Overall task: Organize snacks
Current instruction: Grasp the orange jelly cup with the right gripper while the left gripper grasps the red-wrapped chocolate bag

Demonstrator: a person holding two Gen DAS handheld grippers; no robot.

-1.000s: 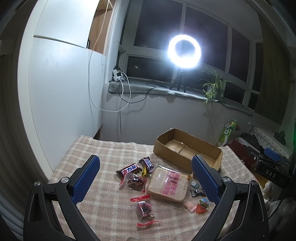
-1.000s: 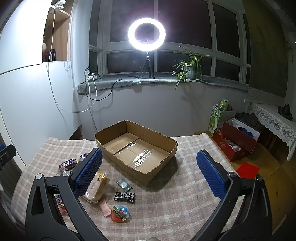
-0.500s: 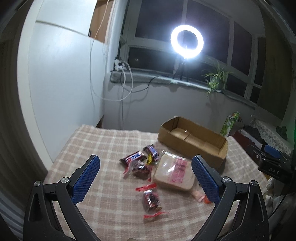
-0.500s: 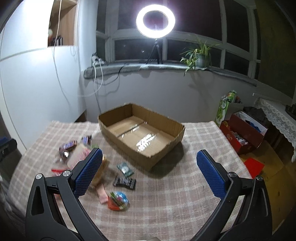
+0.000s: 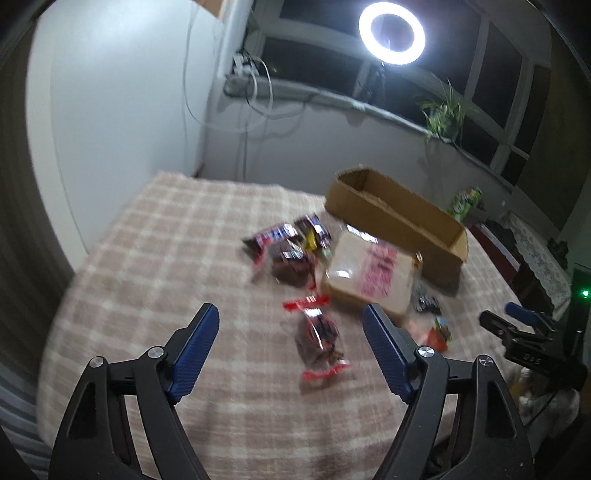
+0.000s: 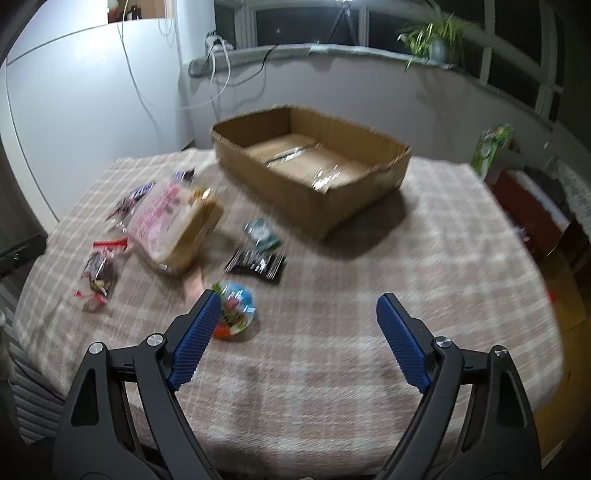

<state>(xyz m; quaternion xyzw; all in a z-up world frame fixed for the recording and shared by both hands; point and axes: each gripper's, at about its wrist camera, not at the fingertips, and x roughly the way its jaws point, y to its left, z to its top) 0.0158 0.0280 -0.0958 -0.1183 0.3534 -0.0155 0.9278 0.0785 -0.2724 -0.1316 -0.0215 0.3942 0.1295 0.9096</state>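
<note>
I see a worktop covered in a checked pink-and-cream cloth, with a shallow cardboard box standing open and empty at its far side. The snacks lie loose to the near left of that box. A large clear bag with pink print sits just beside the box's near-left corner. Chocolate bars are bunched against the bag's far-left side. A small red-ended packet lies alone nearer to me. A dark sachet and a small greenish packet lie between the bag and the box. A round, bright-coloured sweet is nearest the right claw.

Beyond the worktop are a white wall, a window ledge with cables, a ring light and a potted plant.

My left claw has its jaws closing, though they are still wide apart and gripping nothing; the red-ended packet shows in the gap between the pads, lying on the cloth beyond them. My right claw is closing too, also empty, with bare cloth between its pads; its left finger overlaps the round sweet's edge in view, and I cannot tell whether they touch.

Both views are smeared, so wrapper print is unreadable. The right claw also shows at the far right of the left view, partly cut off.
</note>
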